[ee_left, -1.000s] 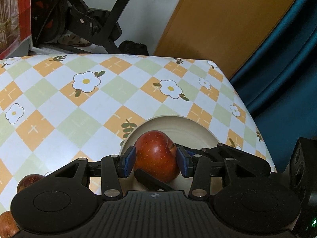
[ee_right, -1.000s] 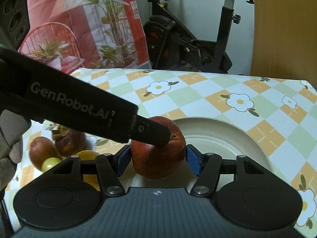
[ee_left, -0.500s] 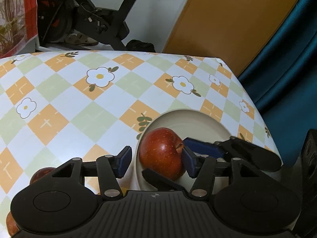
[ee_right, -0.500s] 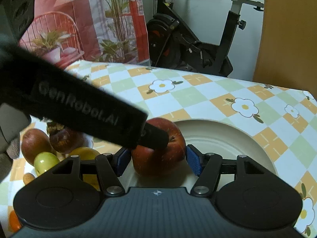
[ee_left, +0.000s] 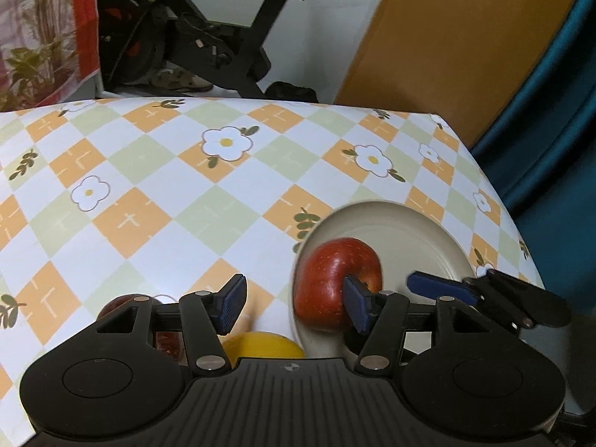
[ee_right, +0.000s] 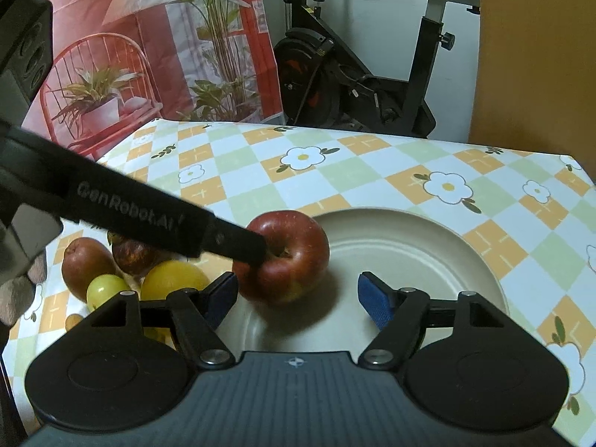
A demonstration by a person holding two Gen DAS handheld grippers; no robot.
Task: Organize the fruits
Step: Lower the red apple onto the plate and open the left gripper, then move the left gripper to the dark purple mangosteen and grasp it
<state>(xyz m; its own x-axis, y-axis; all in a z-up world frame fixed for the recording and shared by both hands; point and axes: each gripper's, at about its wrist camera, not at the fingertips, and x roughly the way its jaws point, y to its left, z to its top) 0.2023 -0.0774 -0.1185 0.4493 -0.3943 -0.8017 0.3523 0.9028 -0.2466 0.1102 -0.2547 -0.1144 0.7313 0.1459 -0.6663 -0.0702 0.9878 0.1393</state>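
A red apple point(ee_right: 294, 260) rests on the left part of a cream plate point(ee_right: 428, 246) on the flowered tablecloth. My right gripper point(ee_right: 298, 301) is just in front of the apple. Its jaws are opening, and neither blue pad presses on the fruit. My left gripper point(ee_left: 294, 307) is open. Its right pad overlaps the apple point(ee_left: 324, 287) and its left pad stands well apart. In the right wrist view, one long black finger point(ee_right: 167, 219) of the left gripper reaches across to the apple's top. In the left wrist view, a blue-padded finger point(ee_left: 439, 287) of the right gripper lies over the plate point(ee_left: 417, 234).
Left of the plate lies a cluster of fruit: a brown pear point(ee_right: 83, 260), a dark red fruit point(ee_right: 134, 255), a small green one point(ee_right: 106, 290) and a yellow one point(ee_right: 173, 279). The table's right edge point(ee_left: 495, 201) runs close to the plate. An exercise bike point(ee_right: 354, 85) stands beyond the far edge.
Both grippers were closed around the apple and have opened off it. The left gripper has shifted left, so the apple now sits by its right pad. The apple stays on the plate.
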